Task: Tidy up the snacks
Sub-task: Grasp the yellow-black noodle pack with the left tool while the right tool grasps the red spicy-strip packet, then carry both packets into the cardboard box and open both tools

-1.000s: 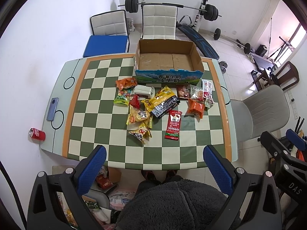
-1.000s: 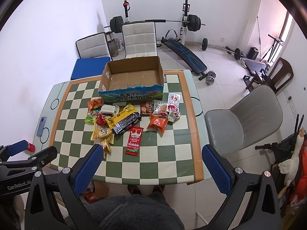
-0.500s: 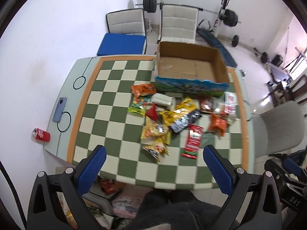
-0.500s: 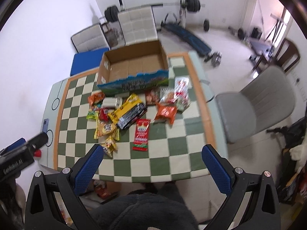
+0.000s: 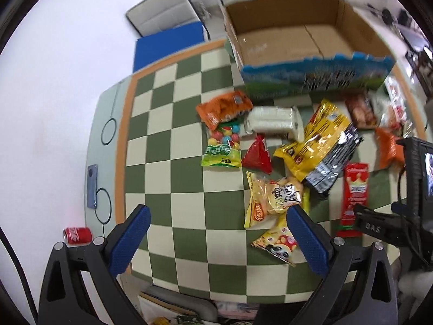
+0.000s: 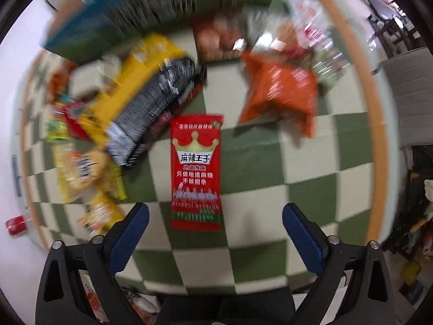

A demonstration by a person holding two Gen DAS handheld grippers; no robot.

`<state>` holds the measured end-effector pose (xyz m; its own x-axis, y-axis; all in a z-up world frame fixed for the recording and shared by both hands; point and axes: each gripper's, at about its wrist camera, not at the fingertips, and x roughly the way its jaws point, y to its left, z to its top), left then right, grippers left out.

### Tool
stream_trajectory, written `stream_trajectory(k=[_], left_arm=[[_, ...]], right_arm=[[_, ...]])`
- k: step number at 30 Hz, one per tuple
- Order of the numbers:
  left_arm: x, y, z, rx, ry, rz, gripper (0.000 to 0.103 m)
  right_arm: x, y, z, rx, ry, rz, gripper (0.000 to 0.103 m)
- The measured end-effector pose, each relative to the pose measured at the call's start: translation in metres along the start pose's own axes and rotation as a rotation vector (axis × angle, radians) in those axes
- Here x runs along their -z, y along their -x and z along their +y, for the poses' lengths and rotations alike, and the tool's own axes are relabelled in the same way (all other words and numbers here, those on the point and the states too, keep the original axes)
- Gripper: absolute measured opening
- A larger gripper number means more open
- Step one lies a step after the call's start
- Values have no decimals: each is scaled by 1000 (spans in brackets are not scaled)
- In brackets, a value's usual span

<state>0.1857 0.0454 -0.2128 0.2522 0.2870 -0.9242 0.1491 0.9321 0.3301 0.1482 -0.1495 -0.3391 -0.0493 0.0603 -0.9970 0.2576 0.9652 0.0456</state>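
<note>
Here, red packet (image 6: pixel 196 170) ahead of right jaws

Bright, even daylight fills both my views, with only soft shadows under the snacks. My right view is smeared by motion blur, worst at the far cardboard box (image 6: pixel 151 8); the red packet (image 6: pixel 196 172) reads sharp. Fisheye bends the edges.
</note>
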Motion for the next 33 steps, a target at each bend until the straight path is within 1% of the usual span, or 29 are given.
stream_trajectory(k=[2,4,5,6,7,8,9,10,12,13,14,16,17,19,22,23,25,29,31,33], left_arm=[[-5,-12,-3,-2,-28,11,103],[-9,-23,-8,-1,-61,19,103],[-10,-26,-11,-1,-73,21,103],[-13,-29,-16,5,-92,22,103],[-15,-32,-20,11,-103,22,103],[-18,-33,-25,19,-123,23,103],[-21,-34,-30,26,-139,24,103],[-24,-35,-37,38,-158,26,103],[-31,-35,-48,62,-182,19,103],[-37,-36,-57,86,-203,15,103],[-41,-37,-63,101,-220,21,103],[-54,-46,-84,156,-274,51,103],[-59,-49,-92,157,-293,50,103],[-73,-57,-117,189,-370,54,103],[-90,-73,-146,203,-457,83,103],[-95,-80,-155,202,-484,99,103],[-101,-94,-167,201,-531,140,103],[-105,-123,-185,218,-588,235,103],[-107,-133,-194,247,-598,267,103],[-105,-146,-203,248,-613,308,103]], right_arm=[[-6,-26,6,16,-12,23,92],[-9,-46,12,28,-25,39,87],[-10,-55,16,34,-29,45,80],[-10,-63,19,45,-35,52,70],[-9,-68,21,48,-35,58,69],[-8,-72,25,63,-26,45,65],[-6,-72,27,68,-20,32,59],[-3,-72,29,68,-13,19,55],[1,-73,25,52,-17,1,50],[5,-69,21,43,-25,3,48],[7,-66,16,39,-33,9,47],[11,-61,-1,34,-54,26,46],[12,-62,-9,17,-66,30,46],[13,-57,-24,-7,-78,33,46],[13,-46,-45,-41,-81,26,46],[15,-37,-54,-54,-84,31,46],[16,-32,-66,-78,-91,36,46],[0,-22,-92,-114,-112,35,46],[-9,-13,-96,-129,-121,39,46],[-12,-12,-103,-139,-124,44,46]])
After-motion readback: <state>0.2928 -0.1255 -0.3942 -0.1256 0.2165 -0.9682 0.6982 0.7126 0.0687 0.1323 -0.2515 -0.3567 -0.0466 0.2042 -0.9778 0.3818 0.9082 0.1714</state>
